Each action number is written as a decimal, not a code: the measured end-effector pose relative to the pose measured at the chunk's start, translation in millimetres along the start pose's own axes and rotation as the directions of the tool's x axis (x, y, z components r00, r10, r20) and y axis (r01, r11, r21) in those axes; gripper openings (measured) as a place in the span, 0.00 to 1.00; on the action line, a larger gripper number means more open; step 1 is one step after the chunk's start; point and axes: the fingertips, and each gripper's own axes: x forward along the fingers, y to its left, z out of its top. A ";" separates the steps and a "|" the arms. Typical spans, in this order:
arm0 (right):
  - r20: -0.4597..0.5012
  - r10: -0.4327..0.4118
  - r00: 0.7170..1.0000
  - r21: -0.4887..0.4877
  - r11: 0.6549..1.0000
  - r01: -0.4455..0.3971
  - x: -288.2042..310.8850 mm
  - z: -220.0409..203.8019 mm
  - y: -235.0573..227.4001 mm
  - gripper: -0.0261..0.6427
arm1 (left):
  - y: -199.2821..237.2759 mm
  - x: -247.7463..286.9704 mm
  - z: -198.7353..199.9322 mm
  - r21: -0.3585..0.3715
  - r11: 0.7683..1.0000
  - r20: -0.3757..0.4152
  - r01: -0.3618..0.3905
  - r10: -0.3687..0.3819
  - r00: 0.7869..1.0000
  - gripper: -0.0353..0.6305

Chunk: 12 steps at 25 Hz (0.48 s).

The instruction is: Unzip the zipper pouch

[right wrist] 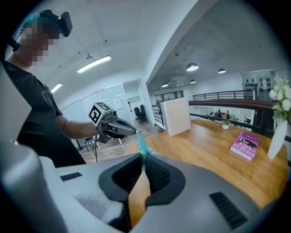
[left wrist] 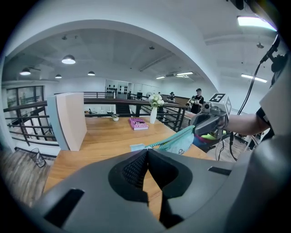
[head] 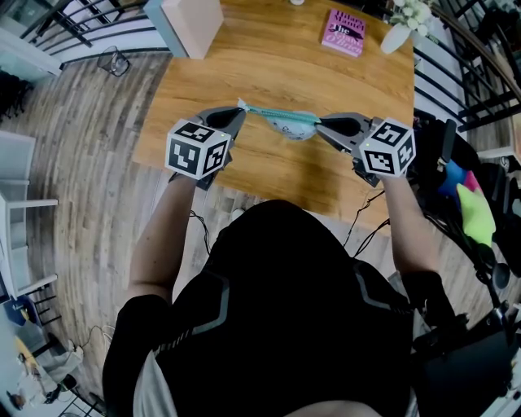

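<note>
L gripper (left wrist: 146, 151): jaws closed on L end of zipper pouch (left wrist: 181, 140). Pale tab (left wrist: 136, 147) sticks out just past tips; seen clearly in L gripper view only.
R gripper (right wrist: 142, 155): jaws closed on pouch's R end, teal zipper edge pinched btwn pads. R gripper view shows pouch edge-on only.
Head view shows pouch stretched btwn both grippers, printed belly sagging, above table (head: 269, 175) near its front edge.
Pink book (head: 343, 32), vase (head: 397, 34) and white box (head: 192, 24) sit at table's far side.
</note>
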 end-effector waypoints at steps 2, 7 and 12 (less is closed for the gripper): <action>-0.005 -0.004 1.000 0.001 1.000 0.004 1.7 -1.4 -1.9 0.09 | 0.6 0.5 -1.3 -0.005 1.000 0.000 -0.001 0.001 1.000 0.10; -0.022 -0.030 0.999 0.000 1.000 0.030 3.6 -4.6 -7.8 0.09 | -1.1 1.2 -2.2 0.007 1.000 0.005 0.000 0.000 1.000 0.10; -0.057 -0.083 0.995 -0.047 0.996 0.081 14.5 -1.6 -19.5 0.09 | 9.6 7.0 0.5 0.035 0.999 0.004 -0.028 0.028 1.000 0.10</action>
